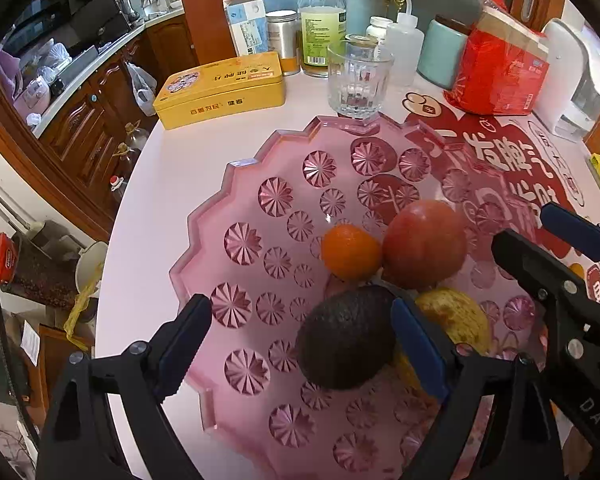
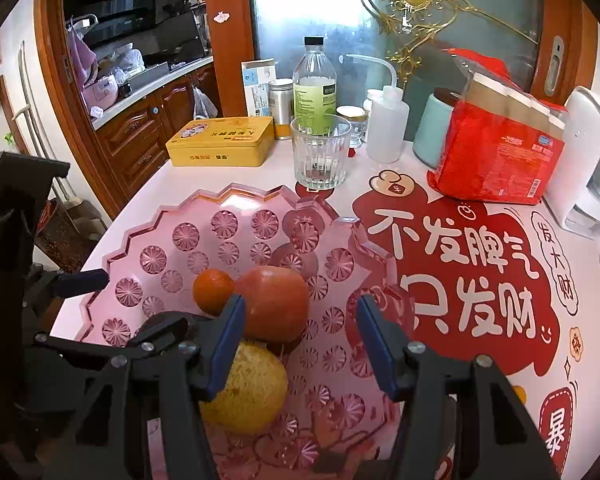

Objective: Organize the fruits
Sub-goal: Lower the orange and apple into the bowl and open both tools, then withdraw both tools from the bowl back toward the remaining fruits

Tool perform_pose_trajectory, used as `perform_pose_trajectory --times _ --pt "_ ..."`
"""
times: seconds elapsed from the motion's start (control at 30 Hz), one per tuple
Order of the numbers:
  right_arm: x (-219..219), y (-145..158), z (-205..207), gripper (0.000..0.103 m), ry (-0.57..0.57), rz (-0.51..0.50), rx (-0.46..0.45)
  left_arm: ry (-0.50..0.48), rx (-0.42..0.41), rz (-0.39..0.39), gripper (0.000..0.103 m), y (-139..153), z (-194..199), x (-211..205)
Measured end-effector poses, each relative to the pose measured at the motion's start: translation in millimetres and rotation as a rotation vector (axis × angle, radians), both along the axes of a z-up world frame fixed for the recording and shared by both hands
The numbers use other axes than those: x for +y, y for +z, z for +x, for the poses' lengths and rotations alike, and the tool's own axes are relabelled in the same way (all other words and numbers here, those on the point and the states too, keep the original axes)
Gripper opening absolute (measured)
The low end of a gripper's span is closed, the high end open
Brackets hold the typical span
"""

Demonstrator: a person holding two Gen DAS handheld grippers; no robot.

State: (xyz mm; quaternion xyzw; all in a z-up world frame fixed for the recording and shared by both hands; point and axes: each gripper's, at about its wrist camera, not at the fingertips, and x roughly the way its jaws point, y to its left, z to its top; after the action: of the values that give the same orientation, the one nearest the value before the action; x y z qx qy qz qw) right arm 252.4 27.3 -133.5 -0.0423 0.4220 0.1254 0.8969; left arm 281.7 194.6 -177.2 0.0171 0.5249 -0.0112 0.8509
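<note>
White table carries a pink bowl holding avocado, tangerine, apple; both grippers' fingers spread, left gripper, right gripper.

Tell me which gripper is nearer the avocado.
Left. The left gripper straddles the avocado, open around it; the right gripper hangs open beside it, over the yellow fruit.

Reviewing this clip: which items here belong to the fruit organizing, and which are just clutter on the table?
Part of the job: pink fruit tray, avocado, small orange, red apple, yellow fruit.

Just lying about: yellow tin, drinking glass, clear bottle, squeeze bottle, red package.
</note>
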Motion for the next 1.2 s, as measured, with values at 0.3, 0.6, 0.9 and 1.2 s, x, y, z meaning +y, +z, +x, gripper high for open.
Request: perform_pose_trajectory --times 0.3,0.6,0.9,1.2 --pt "-5 19 -20 0.058 -0.014 0.011 -0.016 0.002 -0.019 -0.009 0.092 24 -22 -2" --pt "-10 41 -52 0.059 -0.025 0.019 -0.026 0.002 -0.051 0.014 0.094 52 -58 -6" --pt "-20 53 -80 0.065 -0.047 0.053 0.009 -0.007 -0.074 0.028 0.094 76 -95 -8" --pt "-47 70 -121 0.065 -0.066 0.059 -0.015 -0.045 -0.073 -0.038 0.097 98 -130 -20"
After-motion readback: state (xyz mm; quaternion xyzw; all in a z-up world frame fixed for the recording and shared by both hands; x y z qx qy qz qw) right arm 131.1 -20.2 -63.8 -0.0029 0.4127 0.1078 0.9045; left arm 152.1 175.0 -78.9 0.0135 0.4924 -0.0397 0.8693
